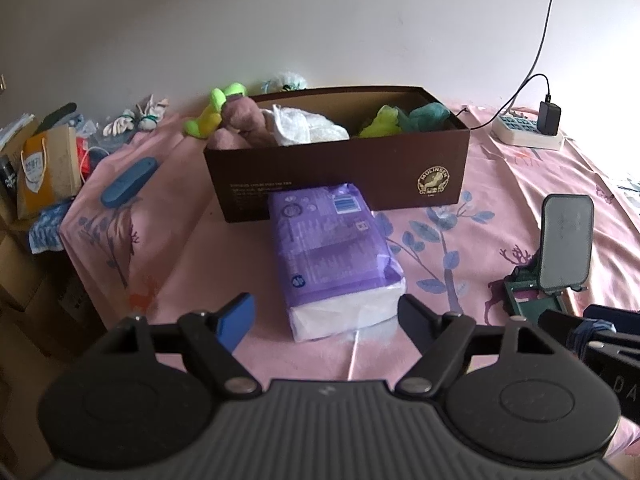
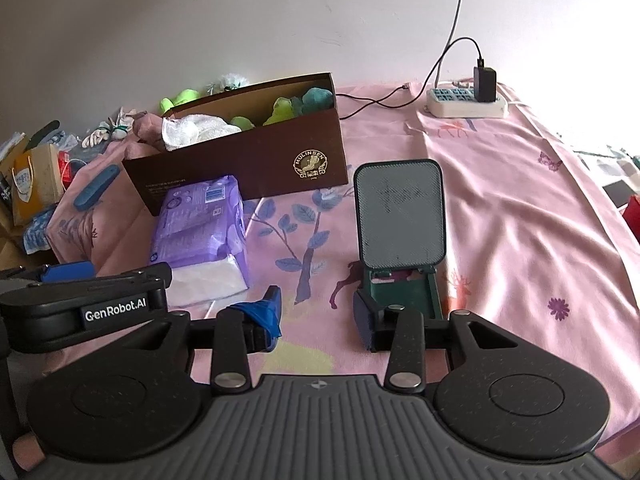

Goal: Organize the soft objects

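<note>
One pink floral bedsheet [image 2: 500, 208], white wall [image 2: 240, 12]

Open pink bedspread [image 2: 520, 208] to the right of the phone stand [image 2: 400, 216], clear back to the power strip [image 2: 466, 106] and its trailing cable. Between stand and purple tissue pack [image 2: 200, 232], a free lane up to the brown box [image 2: 256, 160] (pack touching the box front, apparently). Little room inside the box, crowded with soft things.

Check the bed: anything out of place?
Yes. The purple tissue pack lies on the bedspread against the brown box, not inside. A lime plush sits outside behind its left end.
</note>
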A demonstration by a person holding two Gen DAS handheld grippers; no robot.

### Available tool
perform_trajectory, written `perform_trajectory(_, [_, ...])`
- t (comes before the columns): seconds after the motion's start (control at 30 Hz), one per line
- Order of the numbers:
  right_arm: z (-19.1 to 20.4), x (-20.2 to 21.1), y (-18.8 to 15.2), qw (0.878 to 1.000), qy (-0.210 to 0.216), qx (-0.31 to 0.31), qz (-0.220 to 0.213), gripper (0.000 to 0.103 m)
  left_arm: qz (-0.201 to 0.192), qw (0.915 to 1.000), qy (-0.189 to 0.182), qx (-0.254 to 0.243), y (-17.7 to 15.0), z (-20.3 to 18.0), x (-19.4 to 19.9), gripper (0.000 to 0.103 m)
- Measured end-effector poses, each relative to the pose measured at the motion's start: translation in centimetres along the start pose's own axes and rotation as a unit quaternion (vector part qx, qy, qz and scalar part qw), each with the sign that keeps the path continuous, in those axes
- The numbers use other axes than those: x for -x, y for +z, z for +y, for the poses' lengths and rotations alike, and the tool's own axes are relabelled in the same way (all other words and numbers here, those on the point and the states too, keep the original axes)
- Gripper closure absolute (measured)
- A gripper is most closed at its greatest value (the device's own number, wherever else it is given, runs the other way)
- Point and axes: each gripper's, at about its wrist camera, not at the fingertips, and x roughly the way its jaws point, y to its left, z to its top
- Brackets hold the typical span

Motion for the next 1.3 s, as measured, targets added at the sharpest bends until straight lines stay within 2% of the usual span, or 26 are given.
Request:
perform_trajectory(0.3, [0.0, -1.4, 0.2, 1.0, -0.009, -0.01, 0.008, 0.079, 0.01, 0.9999, 0.003, -0.007, -0.1, -0.3, -1.3, 0.023])
perform_trajectory(0.67, [0.9, -2.4, 0.3, 1.0, 0.0, 0.006, 0.013, 0.079, 0.029, 0.9994, 0.015, 0.012, -0.2, 0.6, -2.2, 0.023])
perform_trajectory(0.93, [0.3, -2.6, 0.4, 1.0, -0.011, 0.001, 0.008, 0.079, 0.015, 0.9993, 0.031, 0.012, 0.8, 0.9, -2.1, 0.023])
perform_trajectory(1.3, [-0.2, -1.6, 0.5, 1.0, -0.025, 0.002, -0.02, 0.079, -0.007, 0.999, 0.042, 0.01, 2.2, 0.3, -1.0, 0.021])
